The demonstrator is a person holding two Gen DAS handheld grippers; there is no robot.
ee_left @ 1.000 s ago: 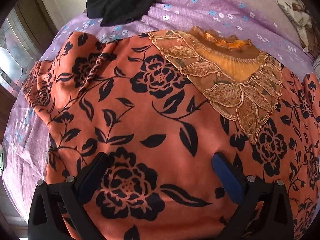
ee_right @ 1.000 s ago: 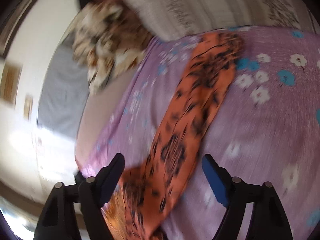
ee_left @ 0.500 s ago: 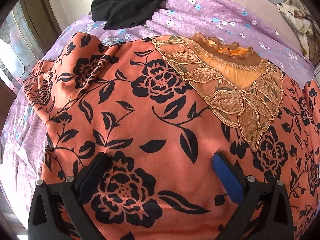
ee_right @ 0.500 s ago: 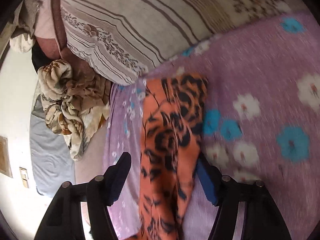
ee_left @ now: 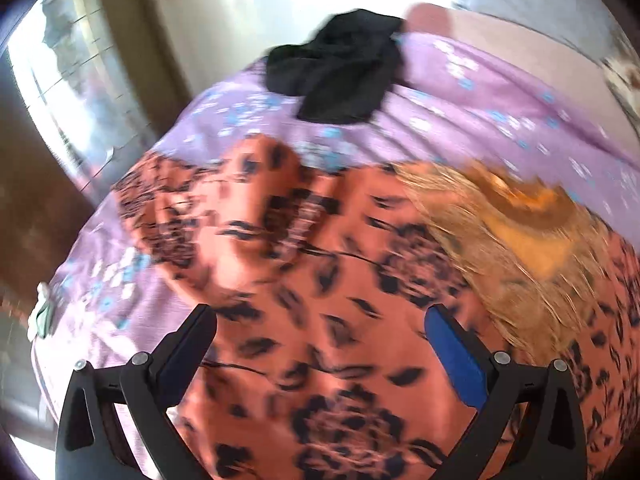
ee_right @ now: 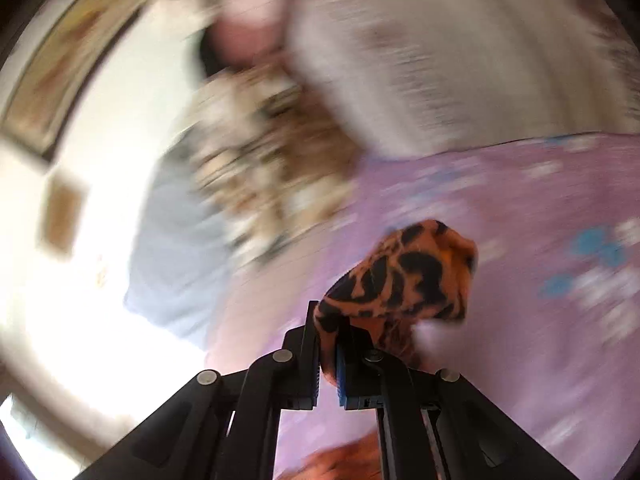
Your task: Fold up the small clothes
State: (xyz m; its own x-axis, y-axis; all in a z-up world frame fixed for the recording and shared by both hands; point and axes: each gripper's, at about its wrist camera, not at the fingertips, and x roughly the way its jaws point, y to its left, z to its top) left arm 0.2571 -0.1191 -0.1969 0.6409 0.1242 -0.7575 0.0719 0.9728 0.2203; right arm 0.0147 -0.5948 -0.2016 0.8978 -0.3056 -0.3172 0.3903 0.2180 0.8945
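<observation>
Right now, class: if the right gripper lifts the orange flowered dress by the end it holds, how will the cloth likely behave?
Probably floppy: the end pinched in the right gripper bunches and droops. The dress lies in soft wrinkles on the bedsheet, so it likely drags and sags. The lace collar looks slightly stiffer, though blur makes that uncertain.

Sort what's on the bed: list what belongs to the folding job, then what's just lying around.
Part of the job:
- orange floral garment, spread on the bed
- its sleeve, pinched in the right gripper
- left gripper, open above the garment

Lying about:
- black cloth
- purple bedsheet
- brown patterned blanket
- striped pillow
</observation>
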